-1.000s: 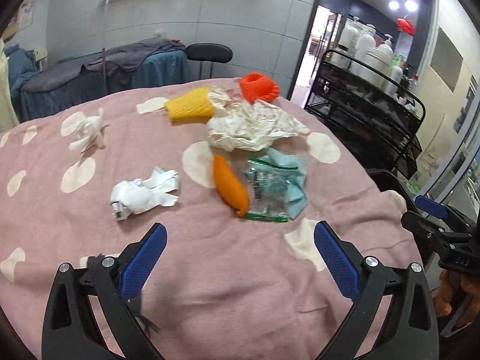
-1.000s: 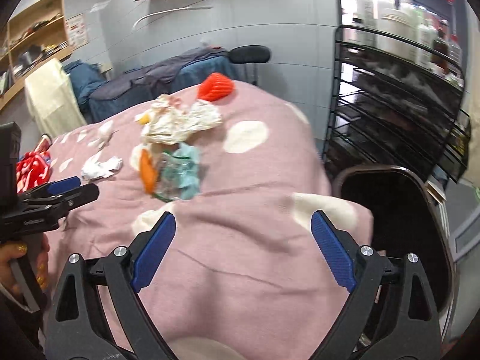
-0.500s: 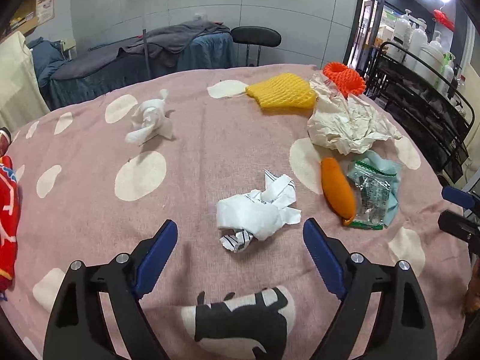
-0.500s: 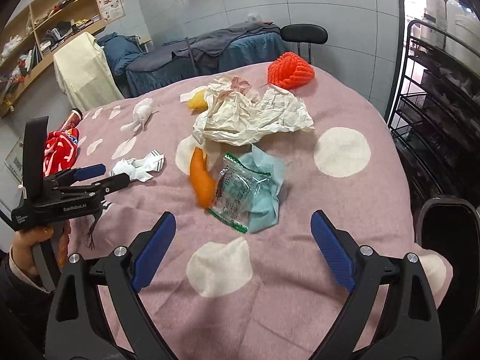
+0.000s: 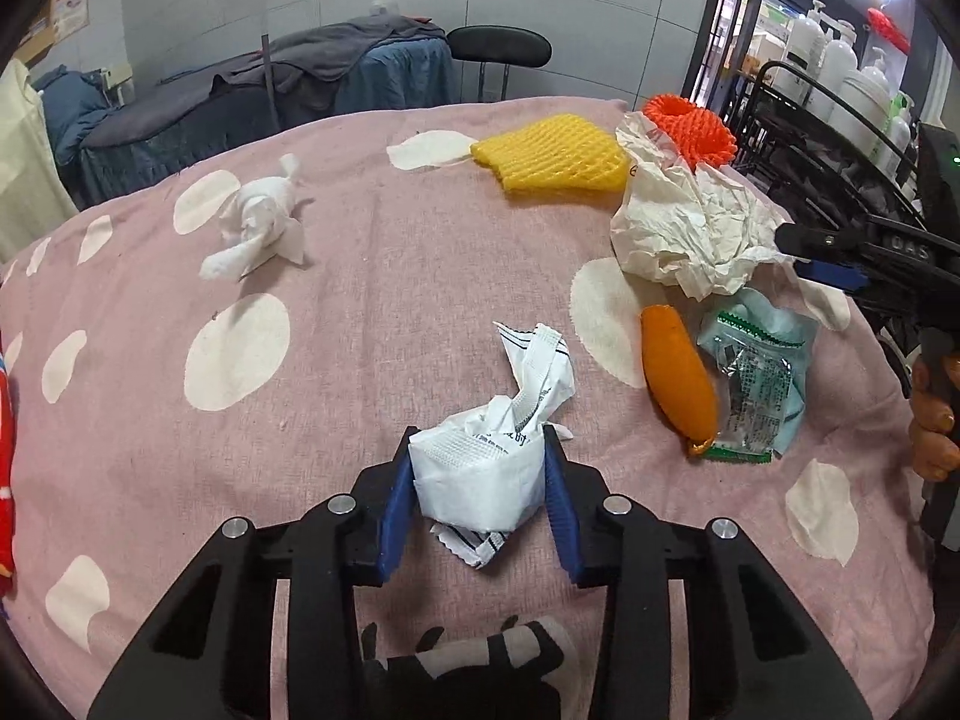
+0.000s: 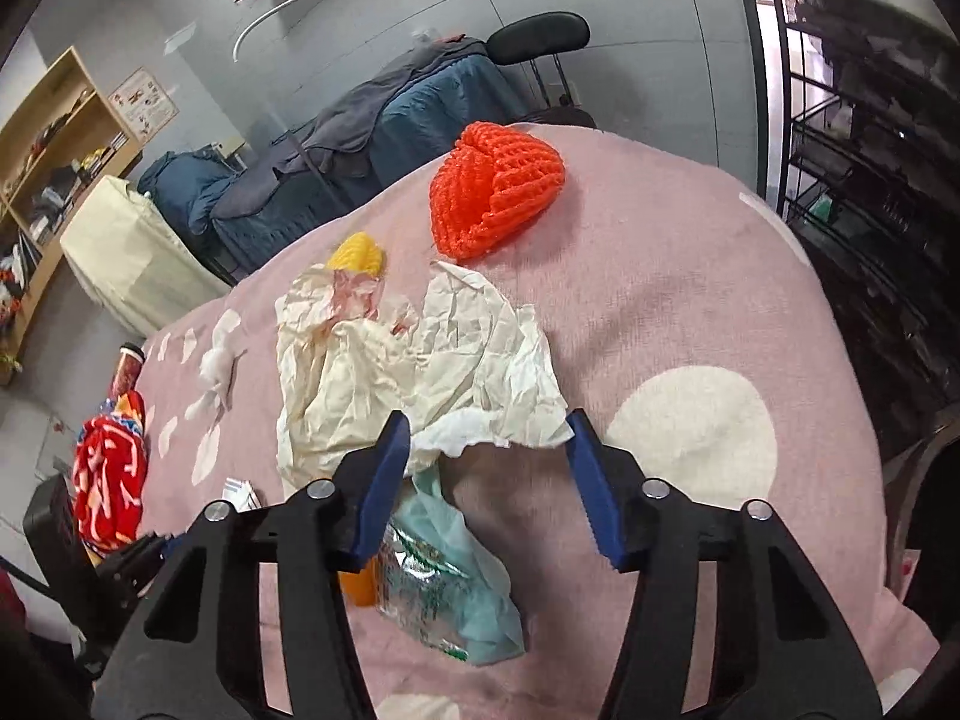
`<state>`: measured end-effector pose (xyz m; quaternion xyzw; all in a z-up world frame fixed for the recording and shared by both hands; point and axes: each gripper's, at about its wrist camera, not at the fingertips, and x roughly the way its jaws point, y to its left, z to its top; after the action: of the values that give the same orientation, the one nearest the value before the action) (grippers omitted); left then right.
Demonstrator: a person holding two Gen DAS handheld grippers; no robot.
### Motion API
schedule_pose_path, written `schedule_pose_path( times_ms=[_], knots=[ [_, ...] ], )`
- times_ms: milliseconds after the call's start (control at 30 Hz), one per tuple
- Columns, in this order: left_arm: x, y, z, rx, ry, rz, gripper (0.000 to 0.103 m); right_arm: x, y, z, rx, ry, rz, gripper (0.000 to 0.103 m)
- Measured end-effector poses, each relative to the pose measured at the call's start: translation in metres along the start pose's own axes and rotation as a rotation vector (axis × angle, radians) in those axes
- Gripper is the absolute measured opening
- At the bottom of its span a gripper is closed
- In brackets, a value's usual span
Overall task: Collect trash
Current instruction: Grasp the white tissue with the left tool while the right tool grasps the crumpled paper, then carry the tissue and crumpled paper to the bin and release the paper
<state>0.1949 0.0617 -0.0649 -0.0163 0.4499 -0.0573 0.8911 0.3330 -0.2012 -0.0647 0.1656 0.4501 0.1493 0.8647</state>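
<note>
My left gripper (image 5: 478, 467) is shut on a crumpled white wrapper (image 5: 492, 468) on the pink spotted cloth (image 5: 360, 312). My right gripper (image 6: 489, 441) is open, its fingers either side of the near edge of a big crumpled cream paper (image 6: 408, 372), which also shows in the left wrist view (image 5: 690, 234). Under the right gripper lie a clear green-edged packet on a teal mask (image 6: 444, 588) and an orange piece (image 6: 357, 585). Orange foam net (image 6: 495, 186), yellow foam net (image 5: 558, 159) and a twisted white tissue (image 5: 258, 225) lie farther off.
A black wire shelf cart with bottles (image 5: 840, 120) stands right of the table. A red patterned bag (image 6: 111, 468) and a can (image 6: 126, 363) lie at the left edge. A stool (image 5: 498, 51) and a covered bed (image 5: 270, 90) stand behind.
My left gripper moved forward and closed on the white wrapper. My right gripper moved forward over the packet to the cream paper and narrowed its opening.
</note>
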Motion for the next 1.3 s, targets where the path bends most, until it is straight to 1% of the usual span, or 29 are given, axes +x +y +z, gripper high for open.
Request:
schedule_pose_path(
  times_ms=[33,67,100,133,167,200,333,433,633,733,933,1100,1233,1300],
  knots=[
    [-0.002,0.001,-0.002,-0.004,-0.006,-0.003,0.038,0.004,0.0,0.002,0.007,0.002,-0.001,0.047],
    [-0.003,0.001,-0.002,-0.008,-0.009,-0.004,0.038,0.01,0.001,0.004,0.011,0.007,-0.005,0.037],
    [-0.004,0.001,-0.003,-0.013,-0.014,-0.008,0.037,0.014,0.001,0.004,0.012,0.01,-0.008,0.031],
    [-0.005,0.001,-0.004,-0.018,-0.018,-0.012,0.037,0.016,0.001,0.005,0.014,0.009,-0.019,0.027],
    [-0.007,0.001,-0.005,-0.022,-0.023,-0.015,0.037,0.015,0.002,0.004,0.016,-0.001,-0.025,0.021],
    [-0.01,0.001,-0.006,-0.026,-0.03,-0.017,0.037,0.013,0.002,0.004,0.015,-0.007,-0.015,0.016],
    [-0.019,0.0,-0.006,-0.038,-0.063,-0.03,0.037,-0.005,0.002,0.0,0.017,-0.044,0.034,0.01],
    [-0.029,-0.004,-0.007,-0.044,-0.094,-0.045,0.037,-0.025,0.006,-0.005,0.012,-0.081,0.079,0.008],
    [-0.051,-0.023,-0.008,-0.028,-0.149,-0.09,0.037,-0.074,0.016,-0.023,-0.044,-0.171,0.103,0.007],
    [-0.058,-0.037,-0.009,-0.007,-0.173,-0.12,0.037,-0.099,0.008,-0.032,-0.031,-0.202,0.124,0.006],
    [-0.065,-0.062,-0.01,0.029,-0.186,-0.177,0.037,-0.143,-0.007,-0.049,-0.01,-0.253,0.138,0.006],
    [-0.072,-0.087,-0.016,0.064,-0.189,-0.241,0.037,-0.188,-0.027,-0.068,-0.004,-0.323,0.073,0.006],
    [-0.071,-0.112,-0.018,0.105,-0.178,-0.294,0.037,-0.219,-0.054,-0.087,0.018,-0.371,-0.033,0.006],
    [-0.071,-0.123,-0.018,0.126,-0.177,-0.312,0.037,-0.232,-0.069,-0.095,0.048,-0.389,-0.06,0.006]
  ],
)
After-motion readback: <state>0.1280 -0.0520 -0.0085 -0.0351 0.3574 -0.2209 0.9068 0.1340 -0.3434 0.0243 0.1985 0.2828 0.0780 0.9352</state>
